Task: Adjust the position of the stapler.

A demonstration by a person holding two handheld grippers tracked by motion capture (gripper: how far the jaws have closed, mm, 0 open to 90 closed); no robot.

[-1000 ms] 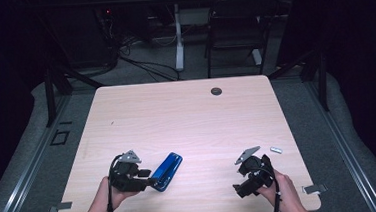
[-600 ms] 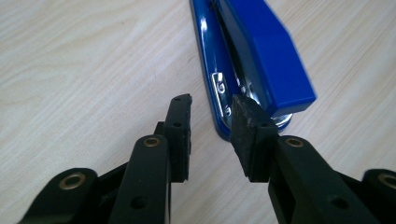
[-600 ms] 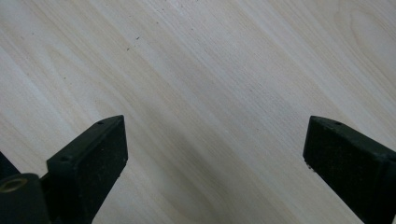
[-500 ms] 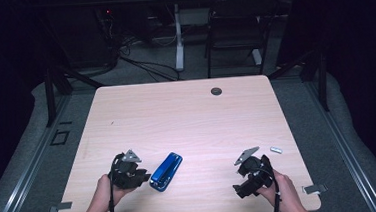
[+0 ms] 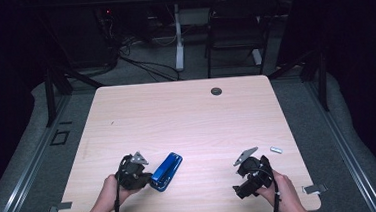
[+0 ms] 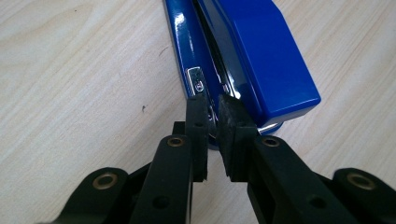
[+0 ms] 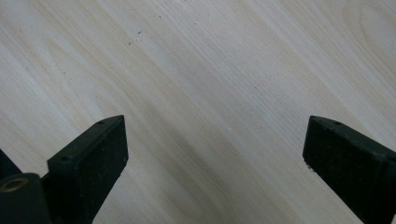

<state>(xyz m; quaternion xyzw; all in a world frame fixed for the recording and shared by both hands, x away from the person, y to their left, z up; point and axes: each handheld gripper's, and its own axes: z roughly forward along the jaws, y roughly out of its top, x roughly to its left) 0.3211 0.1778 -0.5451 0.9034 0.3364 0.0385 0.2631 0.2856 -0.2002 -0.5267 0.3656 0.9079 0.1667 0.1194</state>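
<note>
the blue stapler point(image 5: 166, 171) lies on the worktop point(image 5: 187, 121) with its near end at the left claw point(image 6: 212, 112), whose jaws have just been closing on its base; the right claw point(image 7: 215, 154) gapes empty, well apart.

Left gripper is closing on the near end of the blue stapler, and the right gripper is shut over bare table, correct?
Not quite. The right gripper is open: the right gripper view shows its jaws standing wide apart over bare table. The left gripper has indeed just been closing at the near end of the blue stapler.
</note>
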